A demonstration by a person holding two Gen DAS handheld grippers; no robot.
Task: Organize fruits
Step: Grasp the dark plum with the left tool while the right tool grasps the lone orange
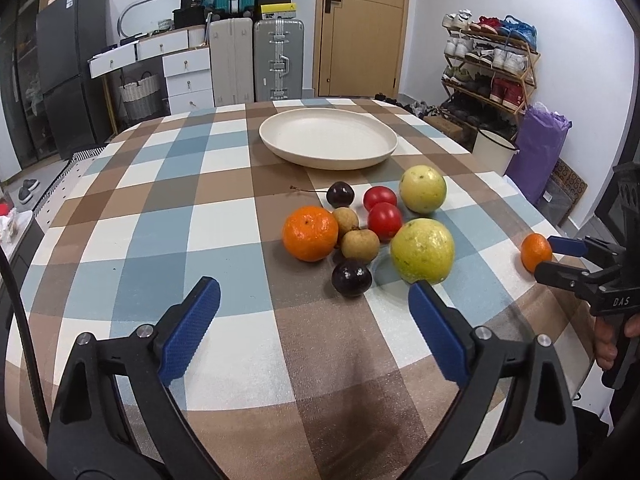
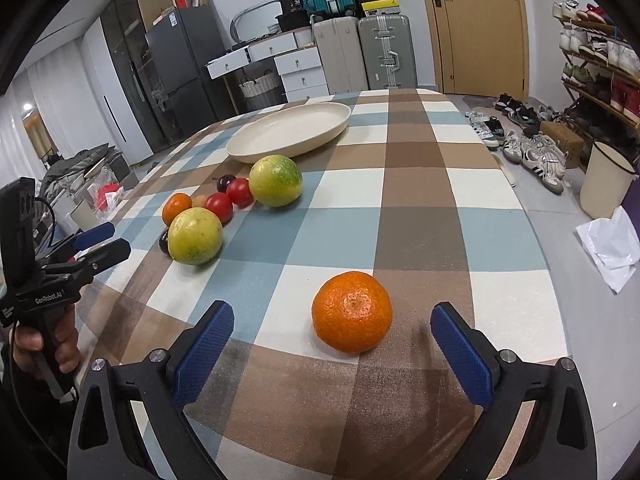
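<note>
As the left hand-held gripper (image 1: 314,300) hung wide open and empty over the checked tabletop (image 1: 140,208), its wrist view showed the clustered fruit just ahead: a dark plum (image 1: 351,277) at 12 o'clock nearest the fingertips, a large green-yellow fruit (image 1: 422,249) at 1 o'clock, an orange (image 1: 310,233) beyond. The empty cream plate (image 1: 328,138) sat farther off at 12 o'clock. A clean pick would likely mean centring on the plum alone before closing, since its neighbours lay close by and could roll.

Seen from the right wrist, the right hand-held gripper (image 2: 332,322) was likewise spread and holding nothing, a lone mandarin (image 2: 352,311) lying between its blue pads, touching neither. Advancing slightly so the pads met its widest part looked wise before squeezing. The plate (image 2: 288,130) lay at 11 o'clock.
</note>
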